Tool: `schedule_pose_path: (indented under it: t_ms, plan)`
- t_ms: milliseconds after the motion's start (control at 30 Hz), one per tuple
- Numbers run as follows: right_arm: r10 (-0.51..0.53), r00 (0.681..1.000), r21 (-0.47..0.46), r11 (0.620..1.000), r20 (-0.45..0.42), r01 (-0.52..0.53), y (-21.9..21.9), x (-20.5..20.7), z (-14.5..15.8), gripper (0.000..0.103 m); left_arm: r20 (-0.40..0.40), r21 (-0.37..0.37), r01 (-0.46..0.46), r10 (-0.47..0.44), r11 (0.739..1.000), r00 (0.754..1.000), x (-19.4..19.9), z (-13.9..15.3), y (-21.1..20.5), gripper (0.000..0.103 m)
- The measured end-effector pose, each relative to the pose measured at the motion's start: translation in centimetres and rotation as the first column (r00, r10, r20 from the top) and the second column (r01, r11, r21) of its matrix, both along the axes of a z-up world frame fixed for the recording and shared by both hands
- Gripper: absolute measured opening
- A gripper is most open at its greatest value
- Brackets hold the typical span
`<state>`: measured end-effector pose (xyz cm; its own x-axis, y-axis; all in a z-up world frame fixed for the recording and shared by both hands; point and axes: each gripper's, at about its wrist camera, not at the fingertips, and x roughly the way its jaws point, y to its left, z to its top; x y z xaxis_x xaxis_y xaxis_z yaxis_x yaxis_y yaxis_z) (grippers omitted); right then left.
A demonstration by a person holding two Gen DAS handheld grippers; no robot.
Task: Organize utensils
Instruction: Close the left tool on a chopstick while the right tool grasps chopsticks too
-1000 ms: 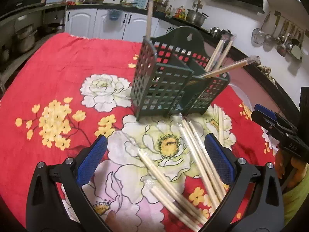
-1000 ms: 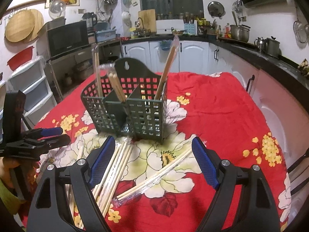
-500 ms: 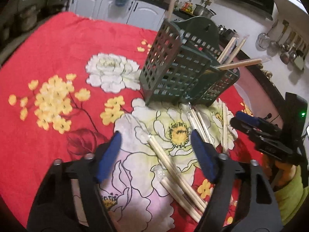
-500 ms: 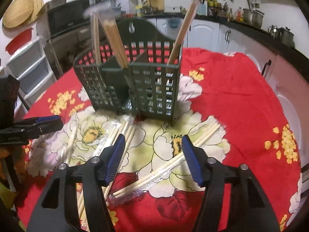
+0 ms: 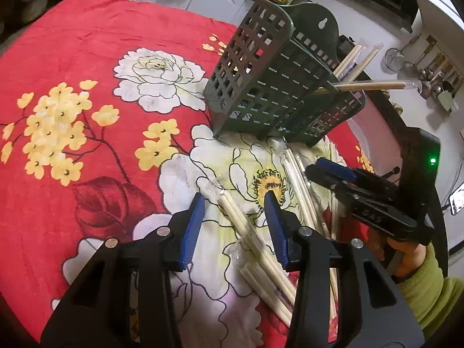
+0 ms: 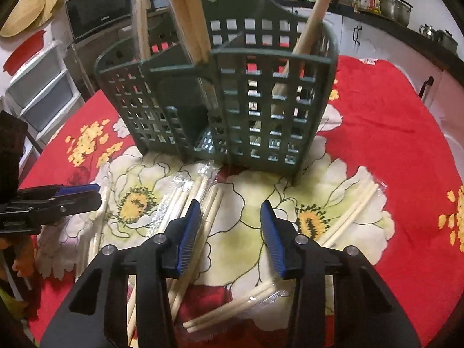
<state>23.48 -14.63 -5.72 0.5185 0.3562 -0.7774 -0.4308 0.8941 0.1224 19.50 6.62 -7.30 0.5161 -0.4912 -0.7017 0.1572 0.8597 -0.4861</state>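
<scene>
A dark green lattice utensil caddy (image 5: 261, 87) (image 6: 261, 101) stands on the red flowered cloth with several wrapped chopsticks upright in its compartments. More wrapped chopstick pairs (image 5: 252, 232) (image 6: 203, 203) lie loose on the cloth in front of it. My left gripper (image 5: 234, 195) hangs low over one pair that runs between its jaws; the jaws are closing and the pads stand apart from it. My right gripper (image 6: 230, 204) is closing too, over bare cloth, with chopsticks passing under each finger. Each gripper shows in the other's view: the right (image 5: 314, 166), the left (image 6: 98, 193).
A long wrapped pair (image 6: 348, 214) lies slanted at the right of the heap. A person's hand in a green sleeve (image 5: 420, 284) holds the right gripper. Kitchen counters, cabinets and hanging pots ring the table; drawers (image 6: 37, 87) stand at the left.
Both grippers have sunk toward the cloth and narrowed their jaws. The right one has come closer to the caddy, and the left one now straddles a chopstick pair.
</scene>
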Motion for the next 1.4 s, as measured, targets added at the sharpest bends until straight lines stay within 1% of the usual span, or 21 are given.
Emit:
schedule_pose_path:
  t_ms: [133,300,367,500,567,767,833,900,1033,1133,1200,1233,1300,1400]
  plan:
    - [-0.014,1.0,0.024,1.0,-0.021,0.015,-0.1,0.6,-0.3,0.041,-0.012,0.011,0.025,-0.025,1.0,1.0,0.9,-0.1,-0.3,0.033]
    - [-0.023,0.999,0.037,0.999,-0.034,0.024,0.0,1.0,-0.4,0.041,-0.017,0.047,0.047,-0.046,0.998,0.999,1.1,-0.4,-0.9,0.017]
    - [-0.023,0.999,0.039,0.999,-0.038,0.025,0.1,1.2,-0.4,0.041,-0.01,0.061,0.048,-0.047,0.997,0.999,1.1,-0.5,-0.9,0.014]
    - [-0.032,0.999,0.033,0.999,-0.043,0.034,0.5,1.7,-0.5,0.042,-0.009,0.058,0.046,-0.046,0.997,0.999,1.1,-0.7,-0.7,0.01]
    - [-0.034,0.999,0.018,0.999,-0.038,0.035,0.7,1.7,-0.7,0.04,-0.007,0.061,0.047,-0.047,0.997,0.999,1.2,-0.8,-0.7,0.01]
    - [-0.053,0.998,-0.034,0.998,-0.03,0.052,0.3,1.1,-0.7,0.028,-0.004,0.063,0.048,-0.048,0.997,0.999,1.2,-0.7,-0.7,0.01]
    - [-0.063,0.997,-0.023,0.998,-0.044,0.062,-0.5,0.9,-0.7,0.026,-0.006,0.066,0.05,-0.05,0.997,0.999,1.3,-0.6,-0.7,0.01]
    - [-0.067,0.995,-0.001,0.998,-0.069,0.067,-1.2,1.0,-0.7,0.025,-0.01,0.064,0.05,-0.05,0.997,0.999,1.5,-0.6,-0.7,0.009]
    - [-0.075,0.989,0.059,0.995,-0.126,0.083,-2.4,1.8,-0.7,0.025,-0.014,0.062,0.053,-0.052,0.997,0.999,1.9,-0.5,-0.7,0.009]
    - [-0.087,0.982,0.111,0.988,-0.167,0.107,-3.2,2.8,-0.8,0.022,-0.015,0.053,0.053,-0.052,0.997,0.999,2.2,-0.4,-0.6,0.008]
    - [-0.093,0.978,0.127,0.985,-0.185,0.118,-3.3,3.3,-0.7,0.022,-0.015,0.049,0.051,-0.05,0.998,0.999,2.4,-0.3,-0.5,0.008]
    - [-0.094,0.979,0.124,0.985,-0.183,0.118,-3.2,3.4,-0.7,0.022,-0.015,0.05,0.051,-0.05,0.997,0.999,2.5,-0.3,-0.6,0.008]
    - [-0.092,0.983,0.095,0.99,-0.158,0.108,-3.0,3.4,-0.5,0.015,-0.012,0.052,0.051,-0.051,0.997,0.999,2.6,-0.2,-0.7,0.007]
    - [-0.079,0.988,0.075,0.993,-0.134,0.09,-2.4,3.2,-0.2,0.01,0.001,0.05,0.048,-0.048,0.998,0.999,2.8,0.3,-0.9,0.007]
